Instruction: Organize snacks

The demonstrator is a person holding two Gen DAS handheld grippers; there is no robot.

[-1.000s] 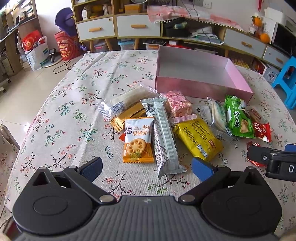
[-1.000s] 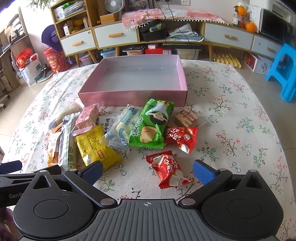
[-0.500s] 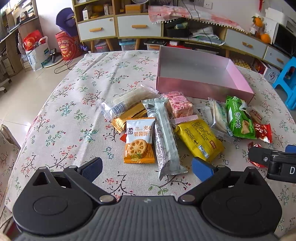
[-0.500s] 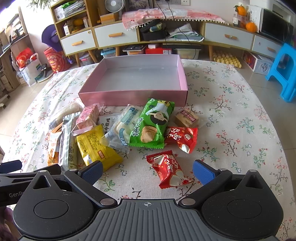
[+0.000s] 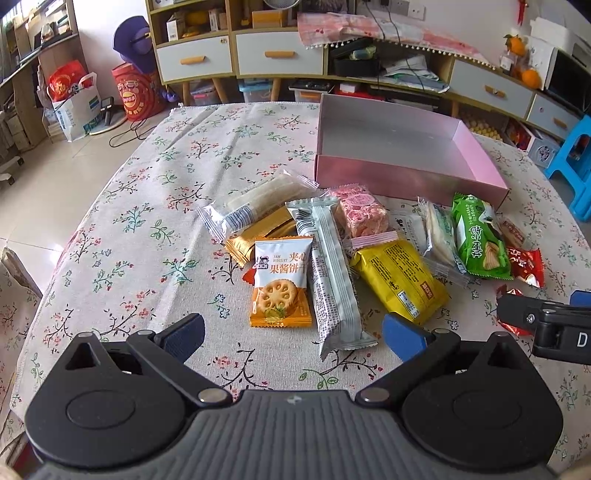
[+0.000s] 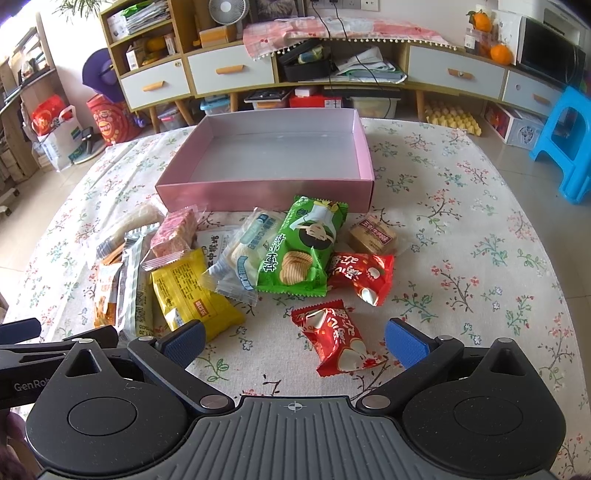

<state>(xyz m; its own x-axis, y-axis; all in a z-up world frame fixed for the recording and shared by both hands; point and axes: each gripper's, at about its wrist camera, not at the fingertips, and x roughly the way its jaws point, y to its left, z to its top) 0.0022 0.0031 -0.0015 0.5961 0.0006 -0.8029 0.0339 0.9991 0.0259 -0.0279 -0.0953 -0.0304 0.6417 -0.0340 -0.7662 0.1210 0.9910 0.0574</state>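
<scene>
Nothing moved since earlier, both tongs gaping, crinkly foil snack packets, shallow pink cardboard box

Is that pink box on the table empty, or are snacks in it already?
Empty. The pink box shows only its bare silver floor in both views; every snack packet lies outside, on the tablecloth in front of it.

blue stool right | oranges on cabinet | fan | microwave
</scene>
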